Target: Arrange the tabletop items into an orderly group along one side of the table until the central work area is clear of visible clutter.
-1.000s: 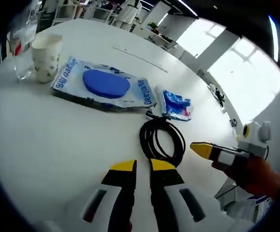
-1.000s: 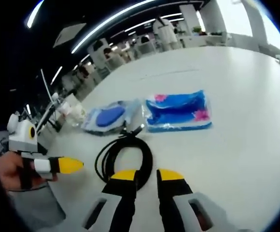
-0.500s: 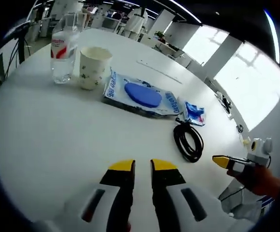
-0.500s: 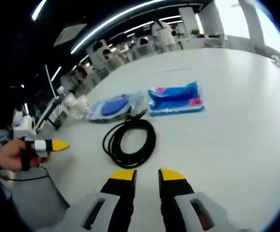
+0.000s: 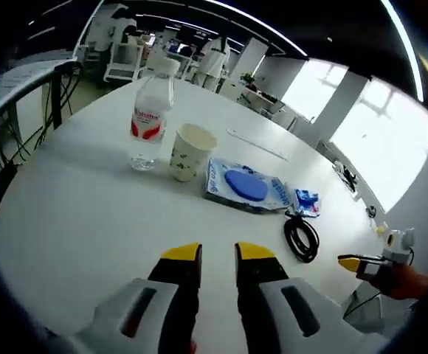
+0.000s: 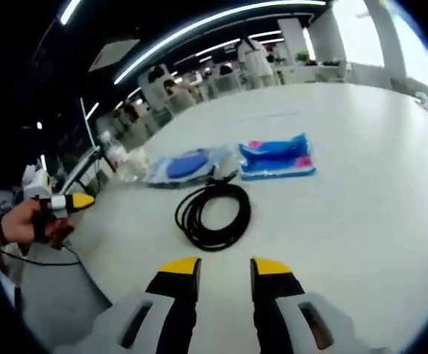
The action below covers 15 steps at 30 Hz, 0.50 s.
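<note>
Five items sit on the white table (image 5: 66,221) in a loose row: water bottle (image 5: 149,114), paper cup (image 5: 190,152), wipes pack (image 5: 248,189) with a blue lid, a small blue packet (image 5: 306,202), and a coiled black cable (image 5: 302,237). Bottle and cup stand upright just beside each other; the cable lies touching or just beside the small packet, cannot tell which.

Left tongs (image 5: 218,254) are empty, jaws narrow with a slim gap, well apart from the row. Right tongs (image 6: 225,265) likewise empty and narrow, near the cable (image 6: 214,214).

Judgement: the grouping looks largely done, since items already form a line. Remaining: the row appears to cross the table rather than hug an edge; the cable is the loosest member.
</note>
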Available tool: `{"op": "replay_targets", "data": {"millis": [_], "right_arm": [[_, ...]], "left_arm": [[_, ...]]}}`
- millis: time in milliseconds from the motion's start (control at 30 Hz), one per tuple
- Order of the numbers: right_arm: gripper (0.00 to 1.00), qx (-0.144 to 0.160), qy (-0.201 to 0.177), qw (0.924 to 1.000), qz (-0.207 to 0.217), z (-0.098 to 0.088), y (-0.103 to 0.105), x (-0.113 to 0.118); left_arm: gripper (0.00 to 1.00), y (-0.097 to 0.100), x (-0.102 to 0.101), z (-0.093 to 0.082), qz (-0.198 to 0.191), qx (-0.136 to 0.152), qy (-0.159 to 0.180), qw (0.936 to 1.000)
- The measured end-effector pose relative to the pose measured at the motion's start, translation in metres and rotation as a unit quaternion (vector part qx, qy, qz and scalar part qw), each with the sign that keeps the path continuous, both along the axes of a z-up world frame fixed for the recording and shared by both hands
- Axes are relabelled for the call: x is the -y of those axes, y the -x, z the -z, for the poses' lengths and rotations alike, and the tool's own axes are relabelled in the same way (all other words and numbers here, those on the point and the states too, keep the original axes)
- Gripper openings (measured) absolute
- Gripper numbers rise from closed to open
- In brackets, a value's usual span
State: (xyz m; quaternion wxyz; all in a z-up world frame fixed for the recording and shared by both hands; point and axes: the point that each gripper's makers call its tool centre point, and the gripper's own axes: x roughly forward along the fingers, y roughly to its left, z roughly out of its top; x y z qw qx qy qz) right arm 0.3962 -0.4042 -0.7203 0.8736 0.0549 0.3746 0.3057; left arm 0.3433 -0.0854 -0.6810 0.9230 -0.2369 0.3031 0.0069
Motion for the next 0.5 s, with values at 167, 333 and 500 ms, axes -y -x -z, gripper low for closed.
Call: {"op": "replay_targets", "data": {"millis": [167,333,500], "right_arm": [[0.30,0.011,0.005,0.9999,-0.011,-0.013,0.000,-0.006],[0.38,0.041,0.020,0.9977,-0.050,-0.032,-0.001,-0.017],[0.49,0.066,0.021,0.9946,-0.077,-0.046,0.004,-0.027]], "left_arm": [[0.18,0.007,-0.017,-0.012,0.012,0.012,-0.035,0.9992],[0.22,0.015,-0.027,-0.024,0.045,0.022,-0.082,0.9954],[0.34,0.019,-0.030,-0.037,0.077,0.039,-0.120,0.9891]]}}
